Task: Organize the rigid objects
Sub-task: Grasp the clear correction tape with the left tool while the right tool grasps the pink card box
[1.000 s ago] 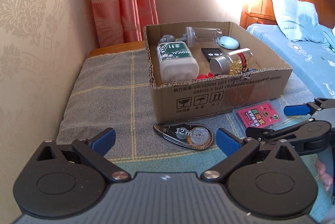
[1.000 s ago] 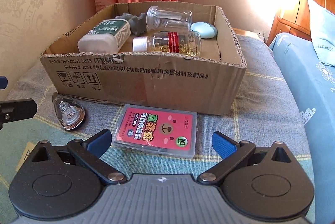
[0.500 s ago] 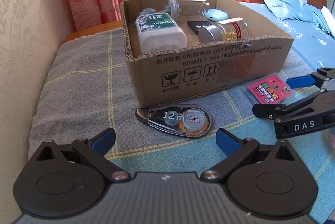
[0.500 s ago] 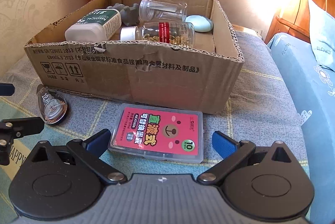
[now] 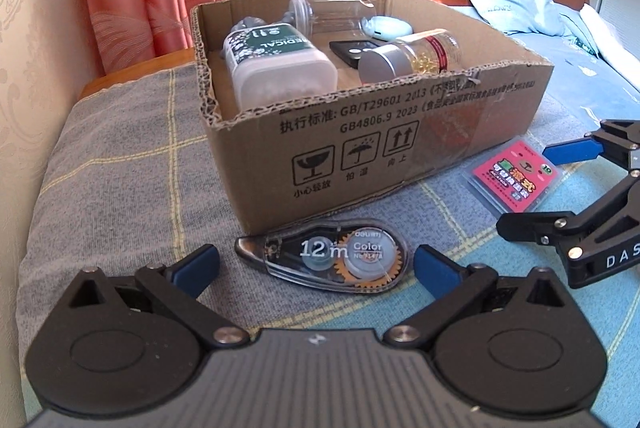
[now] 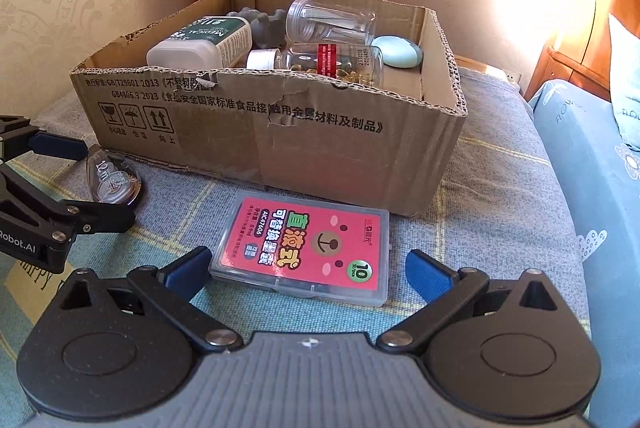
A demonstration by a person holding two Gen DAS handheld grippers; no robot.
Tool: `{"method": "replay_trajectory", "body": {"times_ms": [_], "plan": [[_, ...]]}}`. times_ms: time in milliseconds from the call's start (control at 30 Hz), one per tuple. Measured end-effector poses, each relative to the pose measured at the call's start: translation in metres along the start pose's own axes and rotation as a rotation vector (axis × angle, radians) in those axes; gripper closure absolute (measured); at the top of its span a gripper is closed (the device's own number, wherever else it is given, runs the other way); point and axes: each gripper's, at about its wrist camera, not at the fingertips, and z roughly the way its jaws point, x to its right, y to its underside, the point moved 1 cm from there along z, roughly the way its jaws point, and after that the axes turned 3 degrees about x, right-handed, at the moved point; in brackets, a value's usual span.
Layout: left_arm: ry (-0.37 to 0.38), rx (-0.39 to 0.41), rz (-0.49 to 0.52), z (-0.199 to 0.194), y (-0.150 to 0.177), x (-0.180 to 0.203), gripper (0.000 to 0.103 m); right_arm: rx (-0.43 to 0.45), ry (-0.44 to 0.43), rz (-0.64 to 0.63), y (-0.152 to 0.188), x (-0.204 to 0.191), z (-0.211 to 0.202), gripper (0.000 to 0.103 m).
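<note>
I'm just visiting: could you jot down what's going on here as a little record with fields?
Setting: checked blanket
Container: open cardboard box holding bottles and small items
Outside box: clear correction tape dispenser; pink-labelled clear plastic case
Left gripper: open, around dispenser
Right gripper: open, around case

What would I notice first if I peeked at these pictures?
Probably the big cardboard box in the middle of the checked blanket, full of bottles and jars lying on their sides. Right in front of it lie a bright pink card case with a bear face, between the open fingers of the right hand-held gripper, and a see-through correction tape, just ahead of the open left hand-held gripper.
</note>
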Motion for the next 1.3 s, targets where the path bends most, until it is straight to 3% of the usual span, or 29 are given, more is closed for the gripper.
{"method": "replay_trajectory", "body": {"times_ms": [233,433,867,1300], "plan": [[0.025,0.006,0.021,0.002,-0.002,0.0,0.002,0.005,0.0,0.0,0.001,0.0,0.0,0.0],[0.034,0.012,0.026,-0.001,-0.003,0.004,0.013,0.014,0.003,0.004,0.002,0.0,0.0,0.0],[-0.067,-0.032,-0.088,-0.023,0.016,0.012,0.013,0.037,-0.004,-0.006,0.007,-0.005,-0.005,0.0],[-0.094,-0.028,-0.113,-0.03,0.021,0.016,0.013,0.069,-0.031,-0.031,0.004,-0.016,0.001,0.0]]}}
